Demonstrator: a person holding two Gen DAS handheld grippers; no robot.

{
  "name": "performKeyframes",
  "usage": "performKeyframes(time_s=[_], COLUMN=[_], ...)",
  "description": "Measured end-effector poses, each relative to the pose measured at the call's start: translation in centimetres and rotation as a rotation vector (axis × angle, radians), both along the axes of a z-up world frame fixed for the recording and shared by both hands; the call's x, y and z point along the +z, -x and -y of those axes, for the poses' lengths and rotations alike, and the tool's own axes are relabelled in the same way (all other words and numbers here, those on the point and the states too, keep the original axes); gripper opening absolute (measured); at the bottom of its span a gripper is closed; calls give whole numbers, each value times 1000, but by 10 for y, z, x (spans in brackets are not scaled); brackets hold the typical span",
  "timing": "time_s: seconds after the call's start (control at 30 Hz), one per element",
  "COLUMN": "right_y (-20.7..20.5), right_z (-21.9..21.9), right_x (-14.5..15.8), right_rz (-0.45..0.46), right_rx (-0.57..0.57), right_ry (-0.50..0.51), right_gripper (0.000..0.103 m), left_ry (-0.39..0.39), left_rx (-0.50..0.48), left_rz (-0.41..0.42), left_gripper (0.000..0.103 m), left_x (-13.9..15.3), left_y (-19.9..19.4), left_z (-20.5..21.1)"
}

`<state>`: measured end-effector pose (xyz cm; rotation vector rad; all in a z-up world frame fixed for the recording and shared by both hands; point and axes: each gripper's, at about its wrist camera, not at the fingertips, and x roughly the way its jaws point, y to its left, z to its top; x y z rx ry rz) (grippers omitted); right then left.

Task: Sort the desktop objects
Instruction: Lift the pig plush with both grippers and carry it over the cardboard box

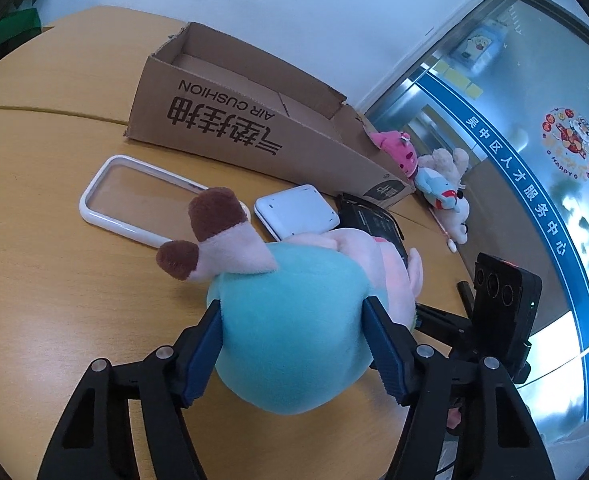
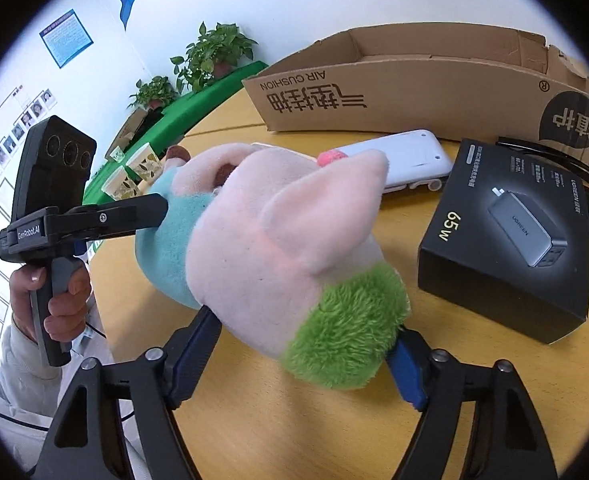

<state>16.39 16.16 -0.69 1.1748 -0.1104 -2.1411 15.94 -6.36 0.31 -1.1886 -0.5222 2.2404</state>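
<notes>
Evidently plush pig (image 1: pixel 294 320) soft, light, squashy; deep grip on bulk best, not ears. Lies on table (image 1: pixel 54 300) in front of cardboard box (image 1: pixel 254 120), nearer than white case. Left gripper (image 1: pixel 294 344) clamped on teal body; right gripper (image 2: pixel 306 356) clamped on green-tufted head end. Pads dent fabric.

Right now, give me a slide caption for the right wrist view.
Right gripper clamps the plush pig's green-tufted head while the left gripper grips its teal body, near a cardboard box.
</notes>
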Motion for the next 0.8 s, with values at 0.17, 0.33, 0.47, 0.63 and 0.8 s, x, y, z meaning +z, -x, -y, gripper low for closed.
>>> performKeyframes(time_s=[0.17, 0.33, 0.47, 0.63, 0.8], right_y=[5, 32, 60, 95, 161], right_z=[-2, -8, -11, -28, -19], right_x=[39, 123, 191, 276, 334], right_rz=[-107, -316, -474, -616, -678], right_rx=[-26, -53, -65, -83, -74], right_ry=[37, 54, 55, 88, 55], right_gripper=[73, 72, 72, 72, 72], left_ry=[25, 50, 55, 91, 88], left_rx=[-16, -40, -45, -42, -13], left_rz=[-149, -377, -544, -741, -779], left_gripper=[64, 64, 64, 64, 64], left_x=[56, 144, 218, 305, 353], left_y=[6, 36, 66, 98, 155], left_z=[-13, -29, -40, -53, -53])
